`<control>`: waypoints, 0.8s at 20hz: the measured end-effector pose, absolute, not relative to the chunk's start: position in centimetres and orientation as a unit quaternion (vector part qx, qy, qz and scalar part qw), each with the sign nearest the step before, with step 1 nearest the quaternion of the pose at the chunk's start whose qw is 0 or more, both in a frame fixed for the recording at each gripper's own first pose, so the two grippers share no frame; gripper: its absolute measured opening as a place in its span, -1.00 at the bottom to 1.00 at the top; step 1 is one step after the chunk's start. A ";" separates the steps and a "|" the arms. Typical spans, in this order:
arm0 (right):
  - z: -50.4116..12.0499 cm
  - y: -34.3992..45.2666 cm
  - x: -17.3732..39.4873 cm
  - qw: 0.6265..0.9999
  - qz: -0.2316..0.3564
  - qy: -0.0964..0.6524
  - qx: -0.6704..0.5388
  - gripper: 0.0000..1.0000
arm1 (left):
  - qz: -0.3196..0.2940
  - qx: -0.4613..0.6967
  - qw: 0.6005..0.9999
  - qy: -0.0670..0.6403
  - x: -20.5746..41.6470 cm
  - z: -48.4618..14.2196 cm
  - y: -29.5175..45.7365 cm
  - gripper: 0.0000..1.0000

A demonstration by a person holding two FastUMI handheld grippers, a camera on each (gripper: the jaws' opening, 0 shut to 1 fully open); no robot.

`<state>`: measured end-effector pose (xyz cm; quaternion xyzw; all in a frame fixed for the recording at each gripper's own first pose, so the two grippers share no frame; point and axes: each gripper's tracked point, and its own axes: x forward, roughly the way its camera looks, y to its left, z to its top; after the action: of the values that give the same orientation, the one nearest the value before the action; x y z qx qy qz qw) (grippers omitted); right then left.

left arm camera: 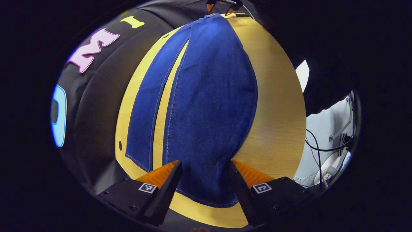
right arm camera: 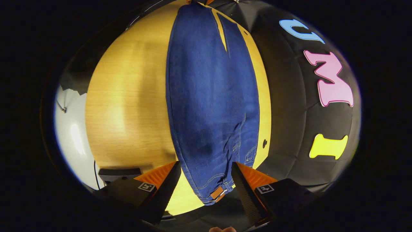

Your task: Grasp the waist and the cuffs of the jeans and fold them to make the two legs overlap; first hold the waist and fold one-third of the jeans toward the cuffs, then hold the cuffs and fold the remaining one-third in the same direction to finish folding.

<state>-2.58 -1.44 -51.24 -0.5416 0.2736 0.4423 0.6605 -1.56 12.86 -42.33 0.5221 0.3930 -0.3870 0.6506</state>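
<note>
On worktop [left arm camera: 273, 106]: jeans [left arm camera: 209, 106] flat, legs not yet overlapped. My left claw [left arm camera: 205, 174] spread over cuff [left arm camera: 209, 193], right claw [right arm camera: 206, 175] spread over waist [right arm camera: 215, 191]. No fold done; all three remain.

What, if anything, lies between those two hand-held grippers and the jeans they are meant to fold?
Nothing visible does. The left hand-held gripper hangs open over the cuffs, the right hand-held gripper open over the waist. The jeans lie alone on the wooden table.
</note>
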 end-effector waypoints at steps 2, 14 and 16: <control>-52.6 -2.9 -2.7 0.642 0.449 0.280 -0.555 0.94 | -0.387 0.519 0.651 0.396 -1.4 -42.4 13.0 0.85; -56.0 -0.9 0.4 0.663 0.408 0.363 -0.513 -0.07 | -0.347 0.484 0.672 0.441 0.0 -43.5 12.8 0.59; -56.2 -1.2 0.3 0.683 0.392 0.398 -0.470 -0.54 | -0.316 0.468 0.689 0.454 0.1 -43.6 12.6 -0.33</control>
<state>0.29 -1.18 -56.23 -0.4701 0.3981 0.3920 0.6833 0.14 12.58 -43.56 0.4683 0.4537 -0.3159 0.6892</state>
